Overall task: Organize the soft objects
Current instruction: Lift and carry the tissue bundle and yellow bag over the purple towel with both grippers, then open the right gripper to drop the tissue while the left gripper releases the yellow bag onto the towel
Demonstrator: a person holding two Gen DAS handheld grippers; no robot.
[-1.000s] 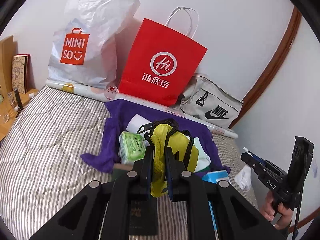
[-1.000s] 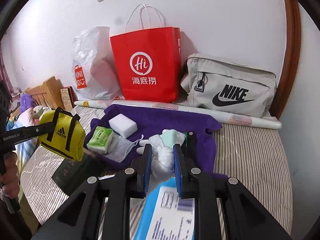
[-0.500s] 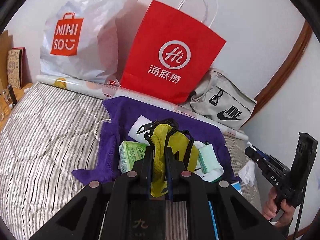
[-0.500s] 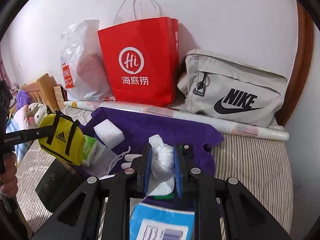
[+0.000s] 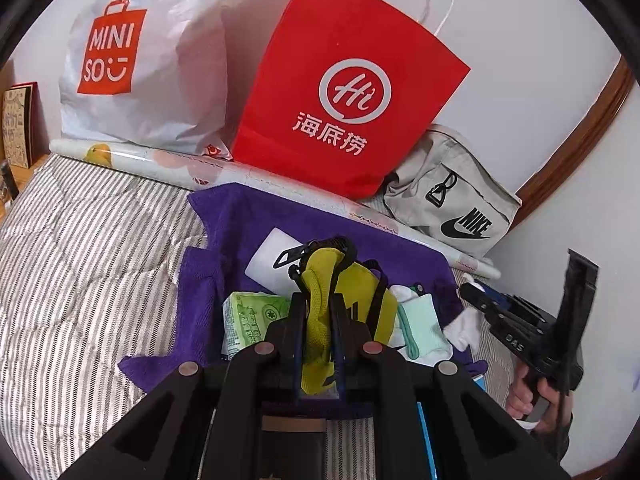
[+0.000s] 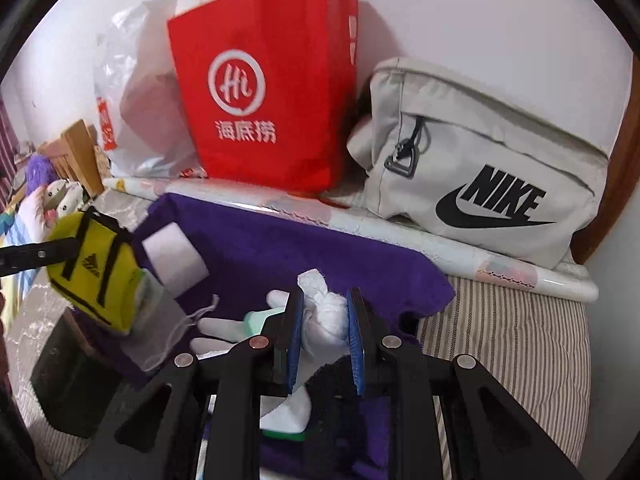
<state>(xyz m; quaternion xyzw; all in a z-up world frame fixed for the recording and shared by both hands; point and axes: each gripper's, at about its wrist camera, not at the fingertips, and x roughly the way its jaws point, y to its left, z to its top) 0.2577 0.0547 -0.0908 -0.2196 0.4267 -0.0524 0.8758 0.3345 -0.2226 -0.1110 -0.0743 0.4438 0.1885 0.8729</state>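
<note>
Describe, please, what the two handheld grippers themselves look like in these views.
Both are matte black plastic frames. The left gripper and right gripper each have two flat black fingers lined with blue pads, and round silver rivets on their linkage arms. Seen from the side, the right gripper has a pistol-style handle, white "DAS" lettering and a thin black cable.
</note>
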